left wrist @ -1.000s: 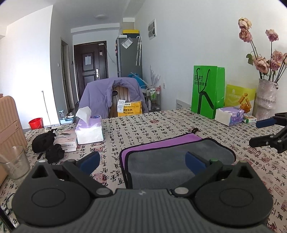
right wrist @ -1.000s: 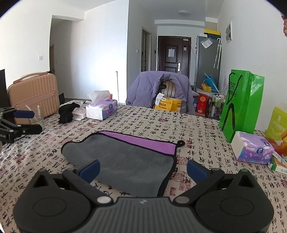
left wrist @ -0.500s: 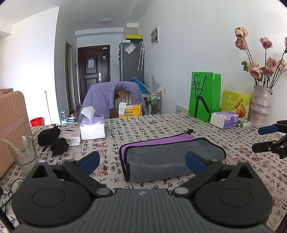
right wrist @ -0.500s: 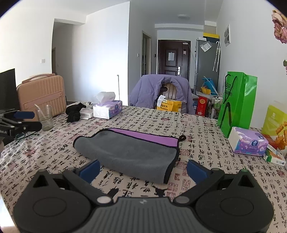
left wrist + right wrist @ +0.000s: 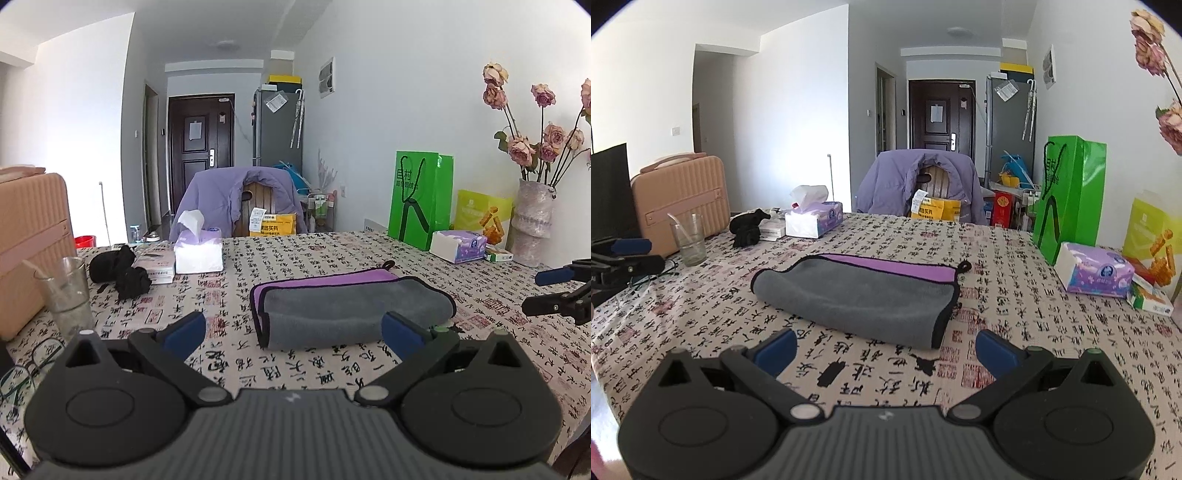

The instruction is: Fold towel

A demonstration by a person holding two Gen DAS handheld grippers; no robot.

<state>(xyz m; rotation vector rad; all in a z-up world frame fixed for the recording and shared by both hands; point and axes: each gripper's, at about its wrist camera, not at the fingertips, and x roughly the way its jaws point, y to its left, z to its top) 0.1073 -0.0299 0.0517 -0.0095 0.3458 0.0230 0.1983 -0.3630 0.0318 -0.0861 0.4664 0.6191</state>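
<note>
Calligraphy-print cloth covers the table (image 5: 332, 258), and a dark door stands at the far end of the room, at 12 o'clock. Starting at 9 o'clock from the left wrist view, a pink suitcase (image 5: 29, 251) sits by the table edge with a drinking glass (image 5: 68, 291) just beside it, then black gloves (image 5: 118, 271) and a tissue box (image 5: 199, 254) toward 11 o'clock. A chair draped with a purple jacket (image 5: 240, 199) stands beyond the table.

At the table's middle lies the towel (image 5: 351, 310), folded over with its grey side up and a purple strip showing along the far edge, a small black loop at its far right corner. The left gripper (image 5: 291, 332) hovers short of the towel's near edge, blue-padded fingers spread wide, holding nothing. The right gripper (image 5: 884, 349) sits likewise before the towel (image 5: 857, 295), fingers parted and empty, not touching the fabric.

Toward 2 o'clock stand a green paper bag (image 5: 421, 199), a second tissue pack (image 5: 458, 245), and a vase of dried roses (image 5: 532, 221) against the wall.
</note>
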